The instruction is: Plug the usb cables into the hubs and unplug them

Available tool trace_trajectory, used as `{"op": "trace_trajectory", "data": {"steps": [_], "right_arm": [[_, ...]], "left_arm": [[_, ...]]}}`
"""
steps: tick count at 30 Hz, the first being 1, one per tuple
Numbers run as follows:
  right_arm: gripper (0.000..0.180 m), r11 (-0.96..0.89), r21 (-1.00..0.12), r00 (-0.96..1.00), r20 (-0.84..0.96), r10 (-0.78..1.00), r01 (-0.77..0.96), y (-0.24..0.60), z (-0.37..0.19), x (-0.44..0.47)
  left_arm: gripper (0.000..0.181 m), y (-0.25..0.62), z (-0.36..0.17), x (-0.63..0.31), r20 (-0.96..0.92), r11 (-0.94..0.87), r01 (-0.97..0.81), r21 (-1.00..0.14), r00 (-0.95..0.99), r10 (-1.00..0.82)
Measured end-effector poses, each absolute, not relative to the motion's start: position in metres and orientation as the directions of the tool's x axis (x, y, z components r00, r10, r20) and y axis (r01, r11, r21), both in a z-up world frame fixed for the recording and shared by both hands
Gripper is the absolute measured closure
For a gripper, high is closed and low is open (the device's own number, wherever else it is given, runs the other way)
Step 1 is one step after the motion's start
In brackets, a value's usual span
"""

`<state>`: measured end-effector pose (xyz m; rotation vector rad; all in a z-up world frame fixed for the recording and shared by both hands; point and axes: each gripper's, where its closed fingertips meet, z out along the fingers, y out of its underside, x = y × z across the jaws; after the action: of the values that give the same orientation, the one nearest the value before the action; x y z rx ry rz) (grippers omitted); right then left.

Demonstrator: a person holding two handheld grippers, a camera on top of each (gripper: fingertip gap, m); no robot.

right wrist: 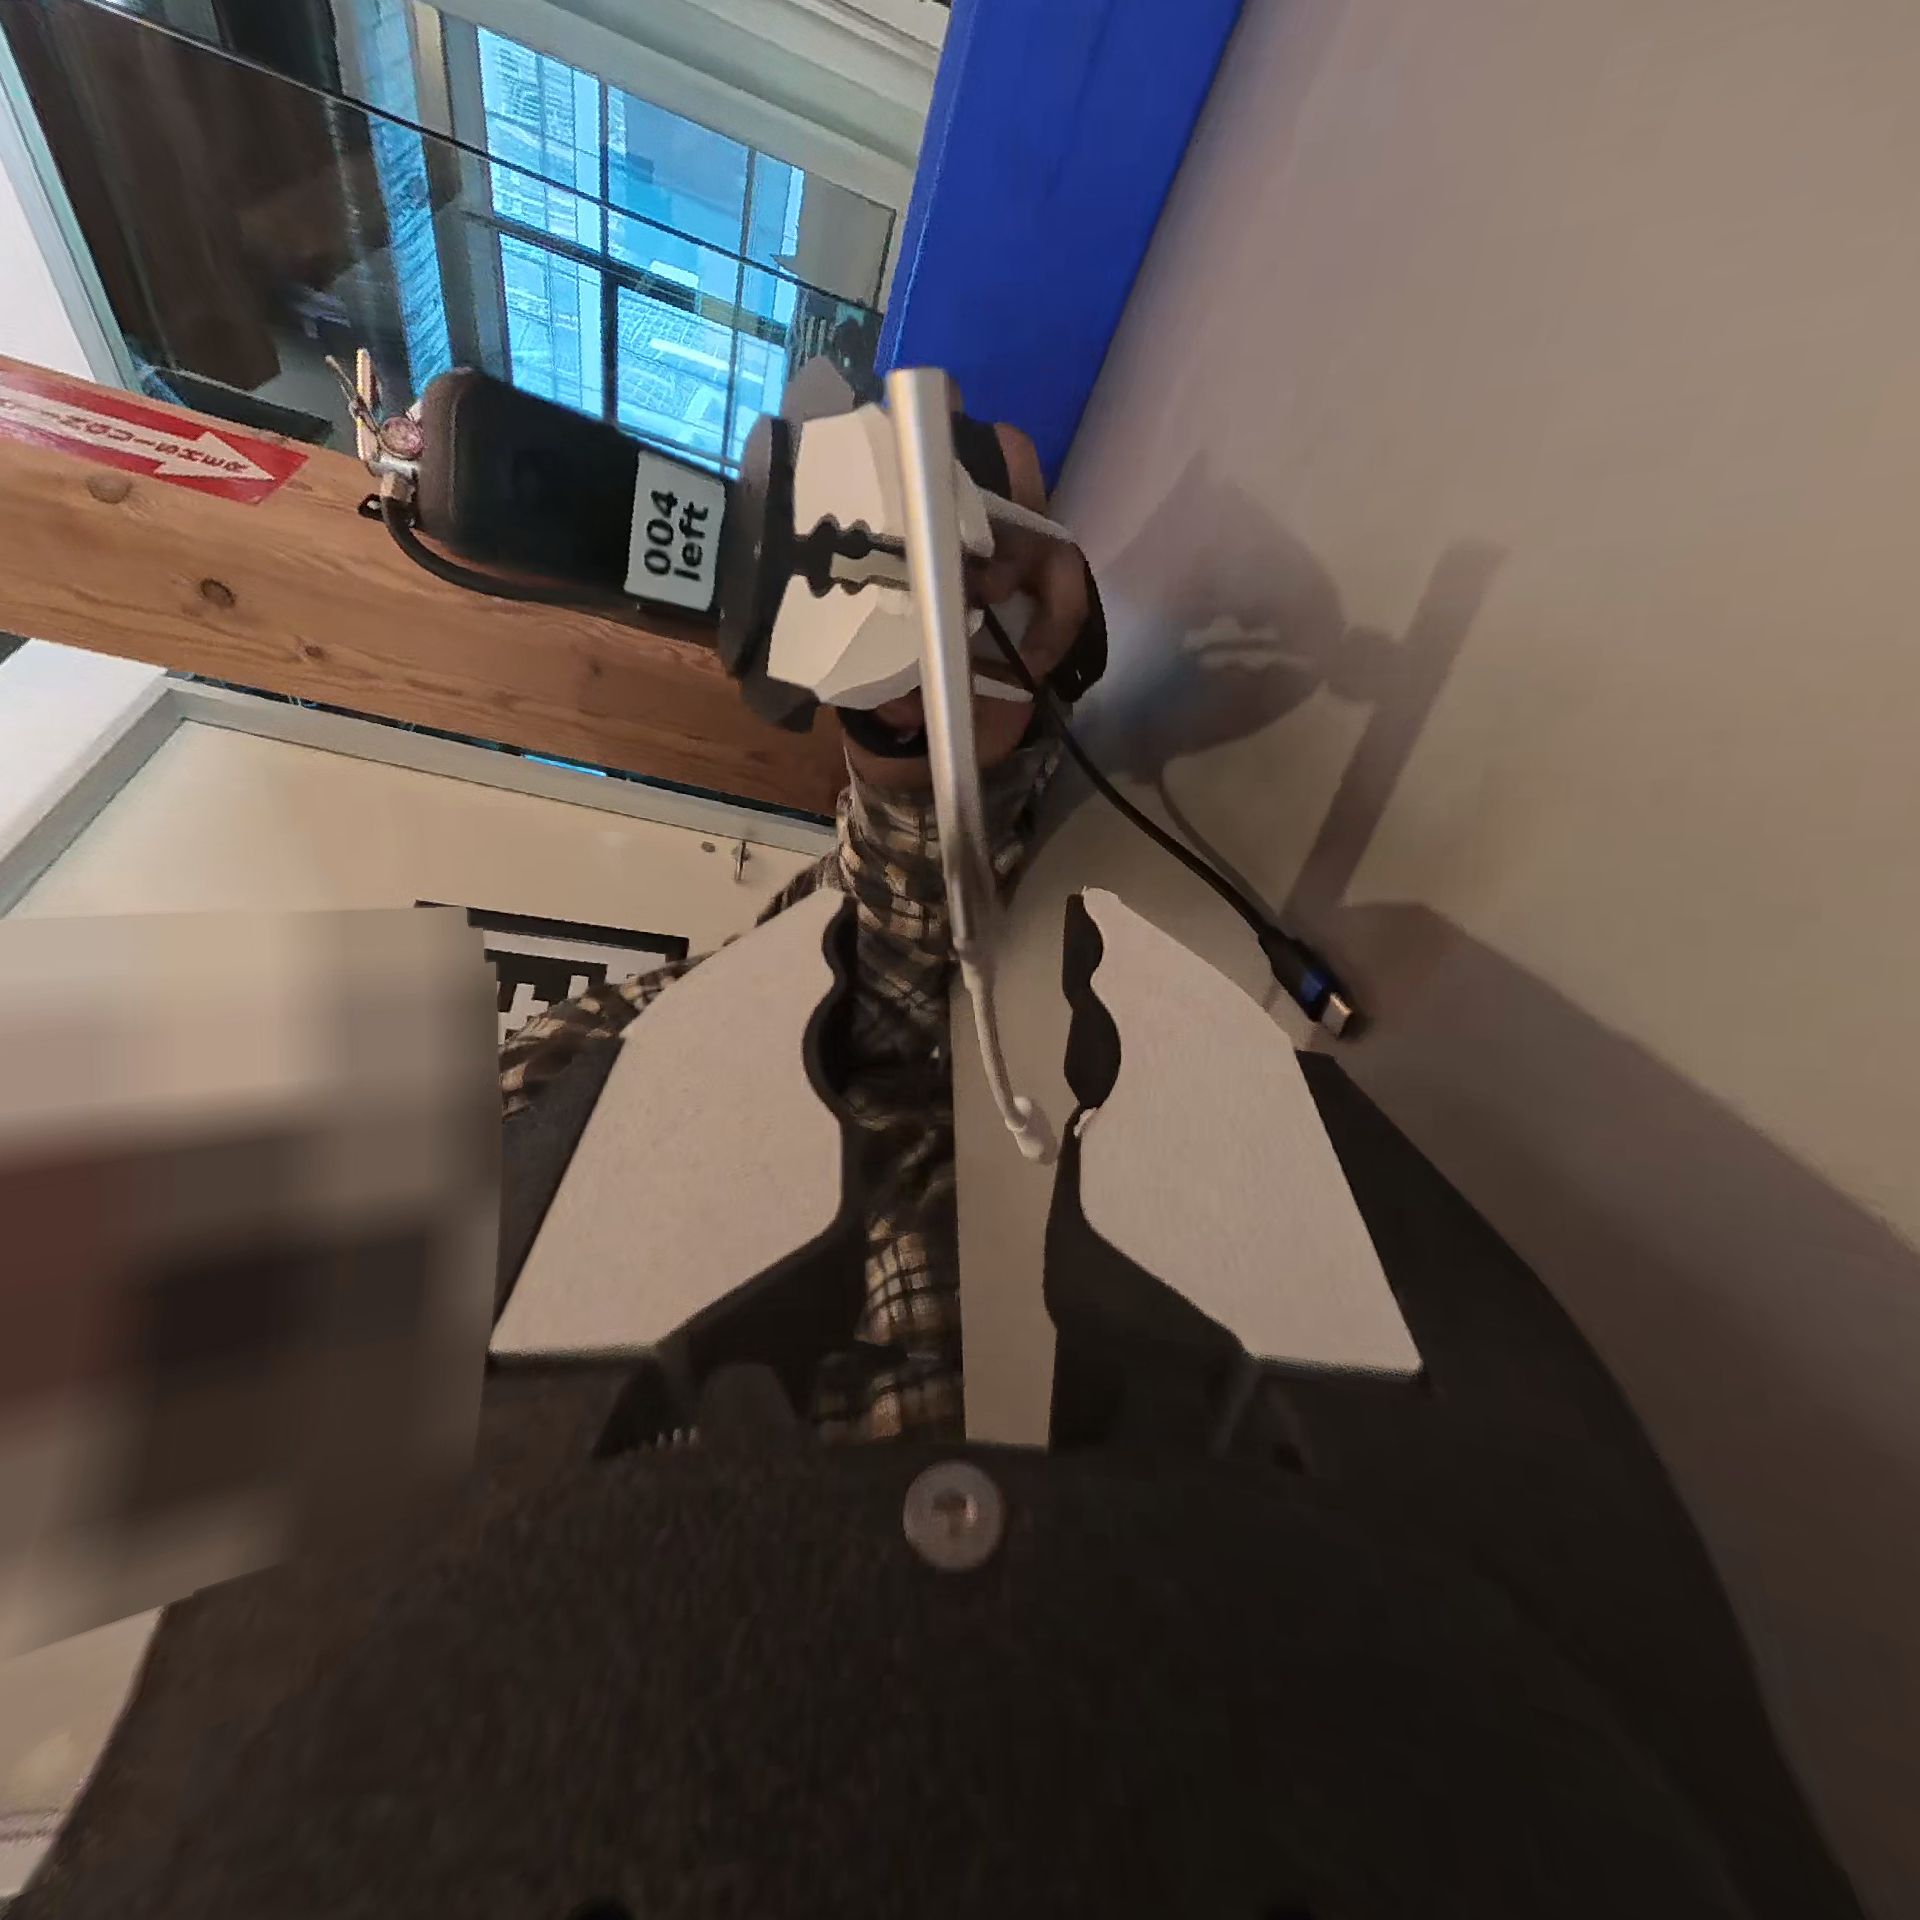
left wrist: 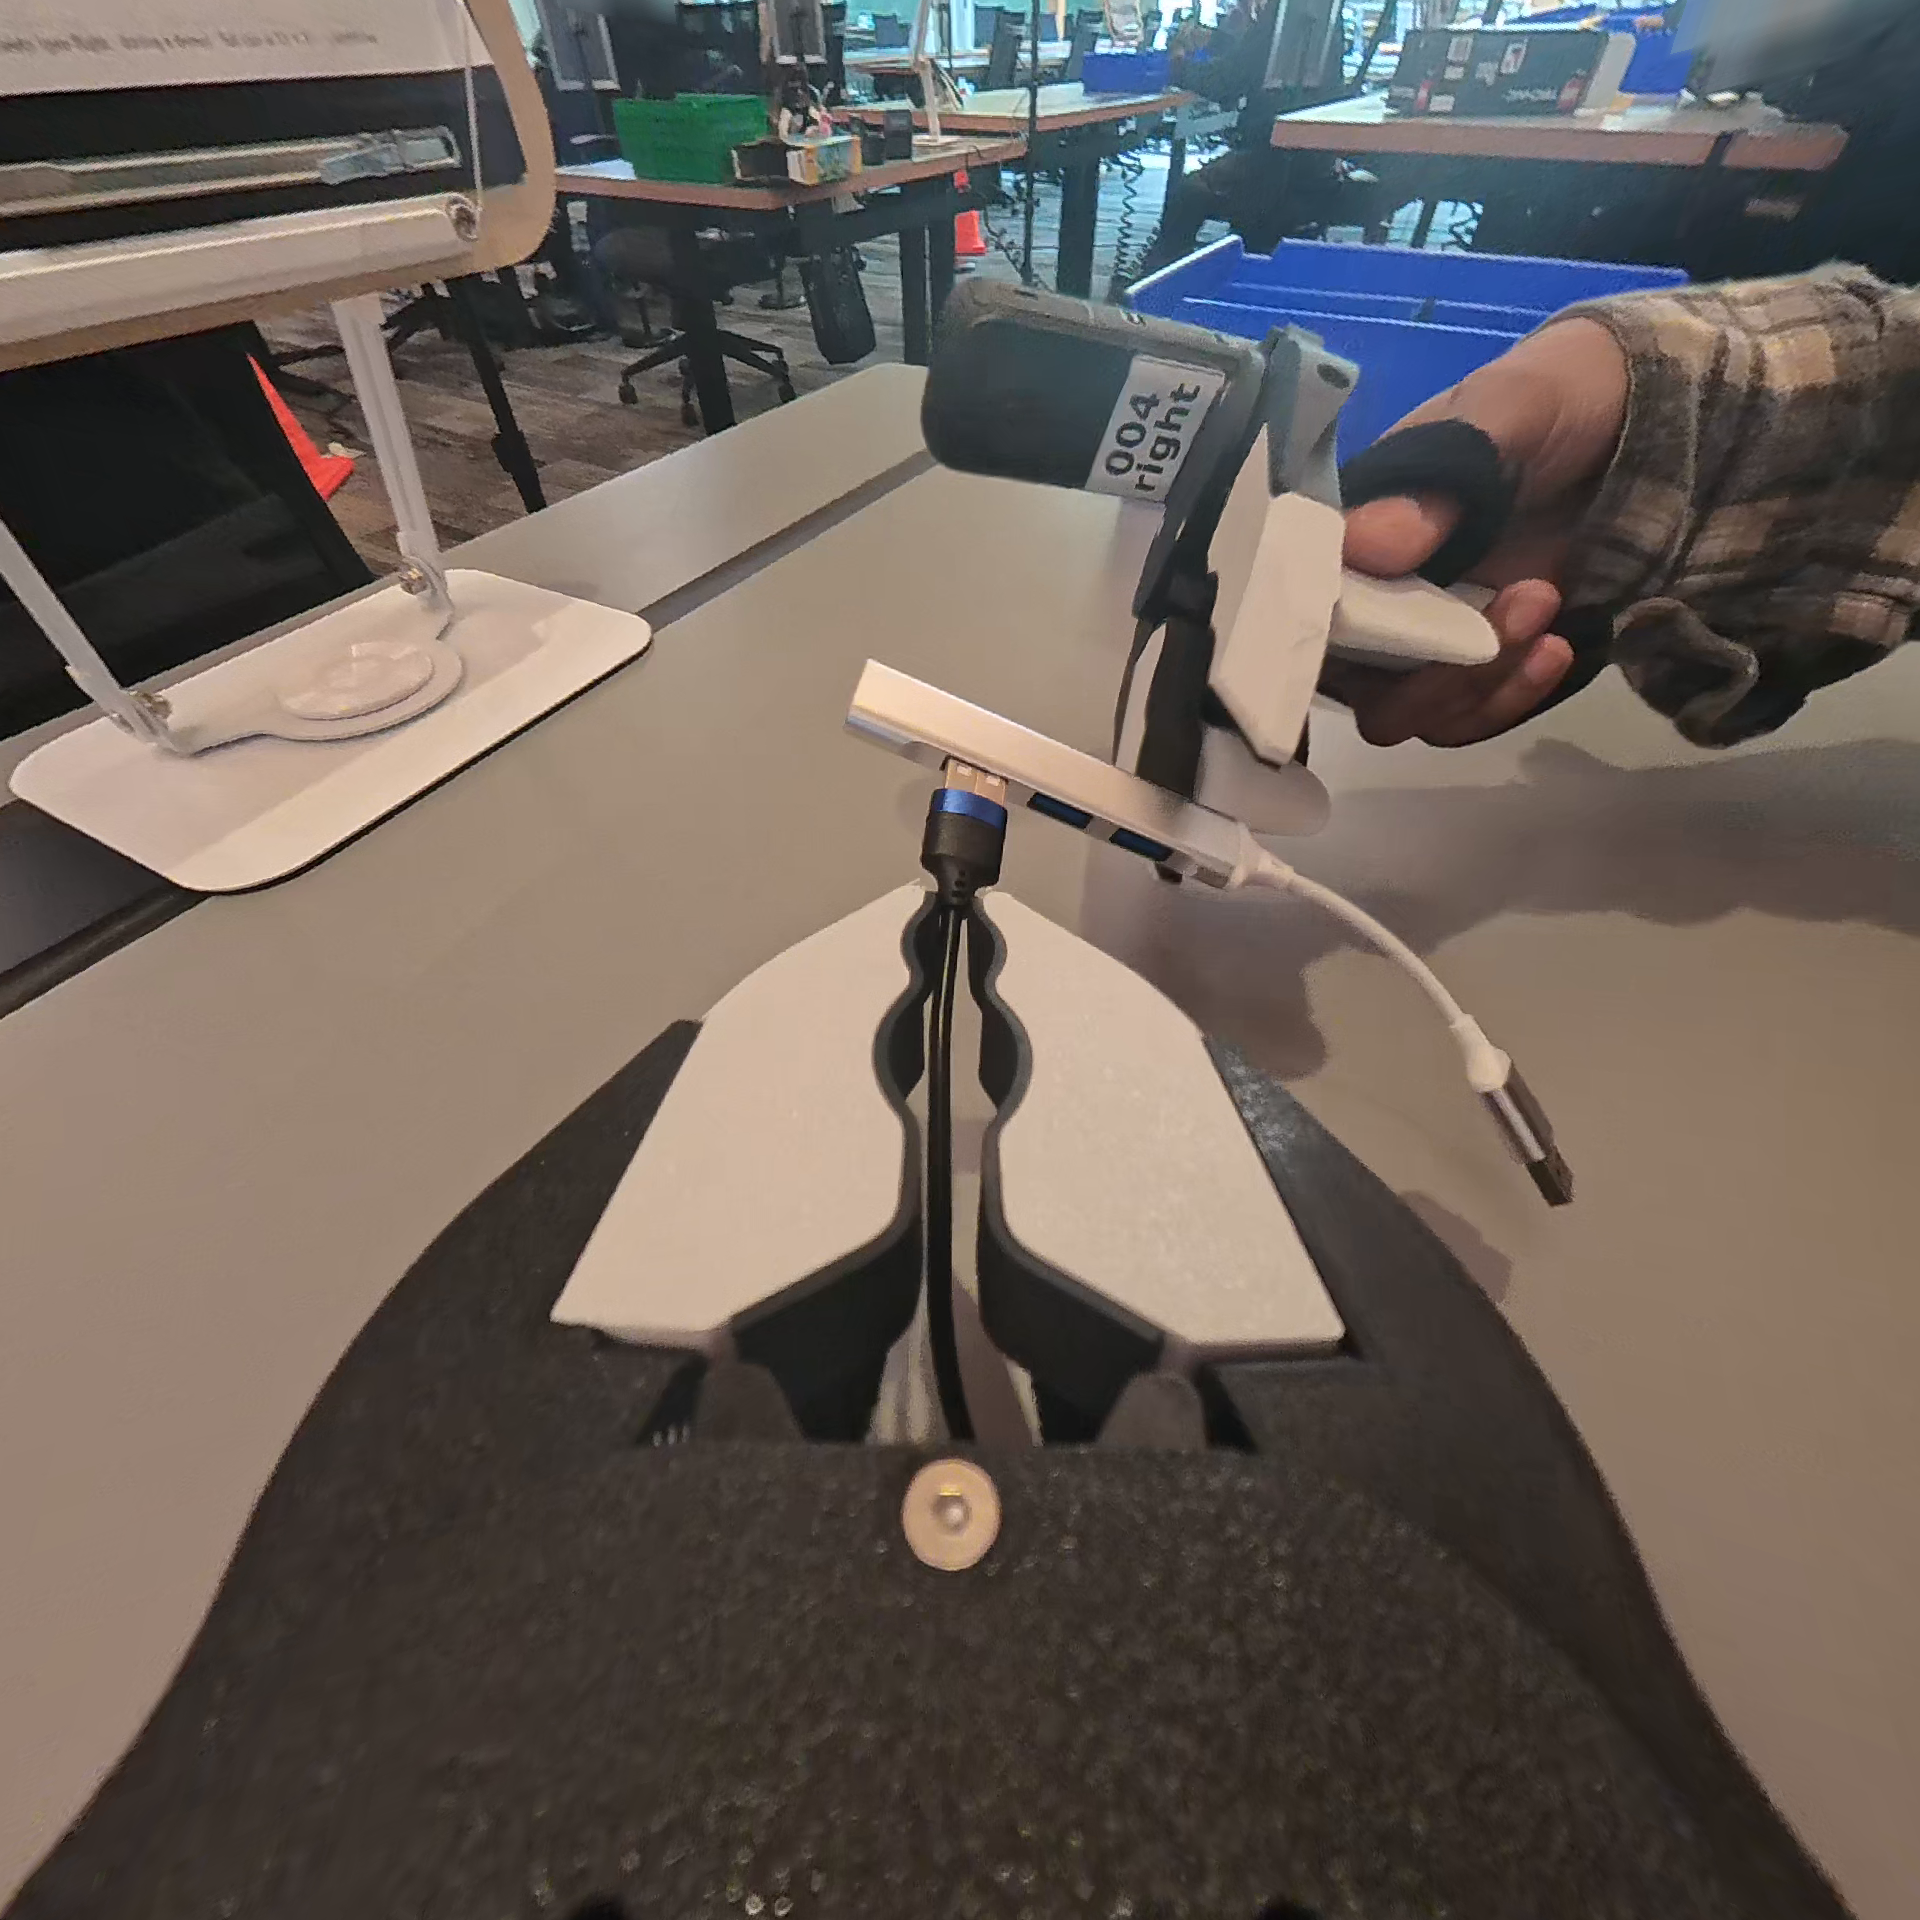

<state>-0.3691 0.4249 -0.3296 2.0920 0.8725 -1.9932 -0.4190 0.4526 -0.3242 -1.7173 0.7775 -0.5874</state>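
The silver hub (left wrist: 1039,769) is off the grey table (left wrist: 416,1039), just above the centre of the left wrist view. It is a slim, flat aluminium bar, and its long axis runs from 10 o'clock down to 4 o'clock. Its row of blue-lined ports faces down towards 7 o'clock. From its 4 o'clock end a short white lead (left wrist: 1392,956) curves away to a bare metal connector (left wrist: 1527,1143) that points to 5 o'clock and hangs clear of the table.

The left gripper (left wrist: 961,904) has its fingers pressed nearly together on the black cable (left wrist: 943,1091), which runs straight up the narrow slot between them. Just past the fingertips the black plug (left wrist: 964,831), with a blue band, points to 12 o'clock into the port nearest the hub's 10 o'clock end. Part of its metal shell shows below the port.

In the right wrist view the right gripper (right wrist: 961,920) has its fingers well apart. The hub's lead end stands in the gap between the tips, and I cannot tell whether either finger touches it. There the bar is seen edge-on, with its long axis running from 12 to 6 o'clock. The black cable trails to 4 o'clock, where a second blue-banded plug (right wrist: 1314,992) lies on the table

A hand (left wrist: 1475,582) in a plaid sleeve holds the right gripper at 2 o'clock, with a blue bin (left wrist: 1403,291) behind it. A white stand (left wrist: 312,748) sits at 9 o'clock
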Motion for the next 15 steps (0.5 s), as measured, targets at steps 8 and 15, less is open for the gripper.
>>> {"op": "trace_trajectory", "data": {"steps": [8, 15], "right_arm": [[0.162, -0.803, -0.211, -0.007, -0.968, 0.250, 0.558, 0.436, -0.319, -0.397], [0.170, -0.722, -0.209, 0.002, -0.960, 0.279, 0.659, 0.434, -0.305, -0.402]], "left_arm": [[0.177, 0.454, -0.326, -0.415, 0.020, -0.202, -0.171, -0.964, 0.712, -0.702], [0.177, 0.455, -0.315, -0.421, 0.036, -0.169, -0.109, -0.979, 0.732, -0.681]]}}
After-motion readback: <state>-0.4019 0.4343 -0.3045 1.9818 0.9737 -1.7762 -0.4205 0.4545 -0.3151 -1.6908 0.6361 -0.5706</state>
